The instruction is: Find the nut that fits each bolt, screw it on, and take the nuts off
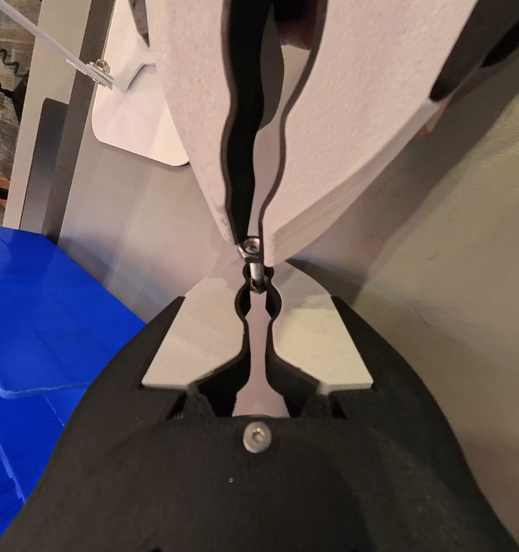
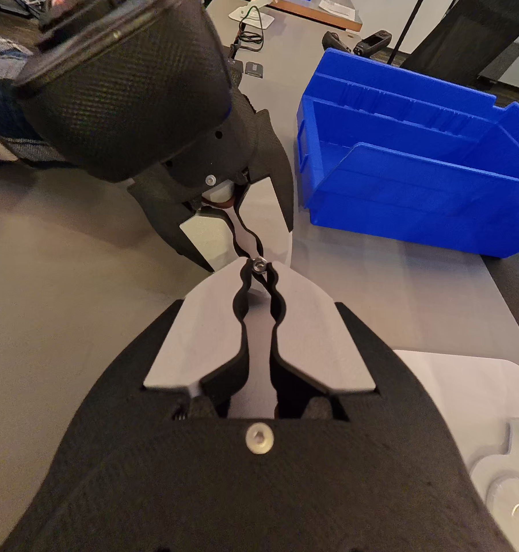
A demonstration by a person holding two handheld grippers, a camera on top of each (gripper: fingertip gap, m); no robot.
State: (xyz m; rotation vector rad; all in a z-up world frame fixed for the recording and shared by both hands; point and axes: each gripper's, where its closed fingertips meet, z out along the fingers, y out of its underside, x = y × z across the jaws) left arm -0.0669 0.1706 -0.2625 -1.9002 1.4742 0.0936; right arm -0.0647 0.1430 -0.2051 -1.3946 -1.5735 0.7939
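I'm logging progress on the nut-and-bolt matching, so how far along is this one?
Done: a nut sits on the bolt, held off the table. In hand: the right gripper pinches the nut, the left gripper grips the bolt's other end; whether it is going on or coming off can't be told. Left: finishing this pair; the blue bin shows no parts from here.

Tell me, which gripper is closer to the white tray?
Right. The right gripper sits just beside the tray; the left gripper is farther off, beyond the right one's fingers.
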